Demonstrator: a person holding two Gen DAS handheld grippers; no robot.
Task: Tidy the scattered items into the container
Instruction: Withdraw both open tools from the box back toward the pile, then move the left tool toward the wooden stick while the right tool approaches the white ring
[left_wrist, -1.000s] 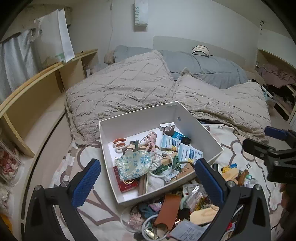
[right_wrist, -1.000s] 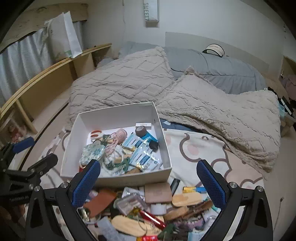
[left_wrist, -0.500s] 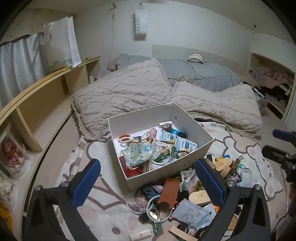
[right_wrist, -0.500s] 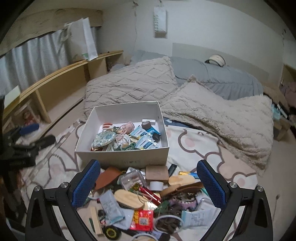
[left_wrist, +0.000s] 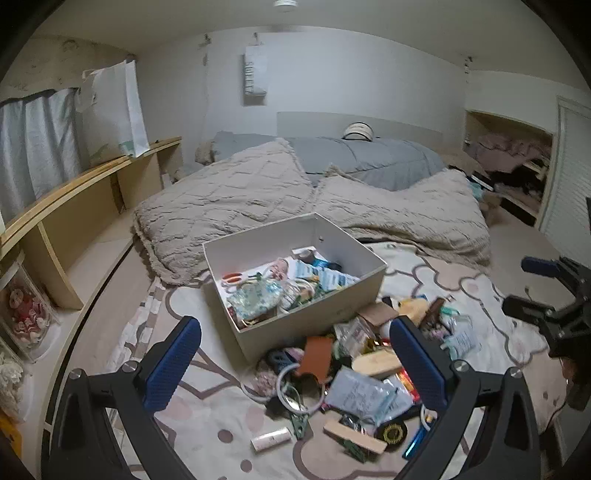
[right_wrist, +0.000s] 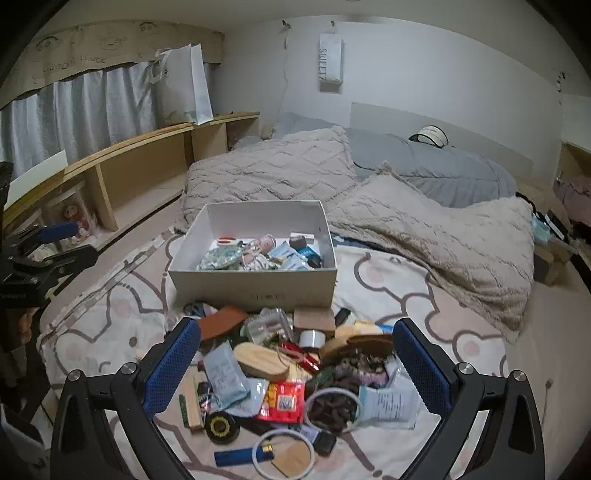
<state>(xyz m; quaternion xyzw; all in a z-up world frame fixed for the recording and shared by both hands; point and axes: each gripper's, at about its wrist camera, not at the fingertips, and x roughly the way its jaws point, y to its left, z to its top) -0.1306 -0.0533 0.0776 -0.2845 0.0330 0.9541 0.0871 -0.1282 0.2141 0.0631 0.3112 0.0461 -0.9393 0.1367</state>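
Note:
A white cardboard box (left_wrist: 314, 321) (right_wrist: 255, 286) sits on a patterned blanket and holds several small items. In front of it lies a heap of scattered items (left_wrist: 354, 369) (right_wrist: 291, 373): a brown leather sleeve (left_wrist: 314, 356) (right_wrist: 221, 319), wooden ovals, a red packet (right_wrist: 282, 400), rings, a blue lighter (right_wrist: 242, 456). My left gripper (left_wrist: 295, 363) is open above the heap's left side, holding nothing. My right gripper (right_wrist: 297, 365) hovers open over the heap, also with nothing in it. Each gripper shows at the edge of the other's view (left_wrist: 546, 295) (right_wrist: 48, 251).
Two beige textured pillows (left_wrist: 236, 199) (right_wrist: 436, 236) and a grey duvet (left_wrist: 369, 162) lie behind the box. A wooden shelf (left_wrist: 74, 206) (right_wrist: 140, 170) runs along the left wall. A white tube (left_wrist: 269, 438) lies apart from the heap on the blanket (left_wrist: 207, 413).
Both grippers have drawn back and up from the box, so the box looks smaller and more of the scattered heap shows. Both stayed open and held nothing.

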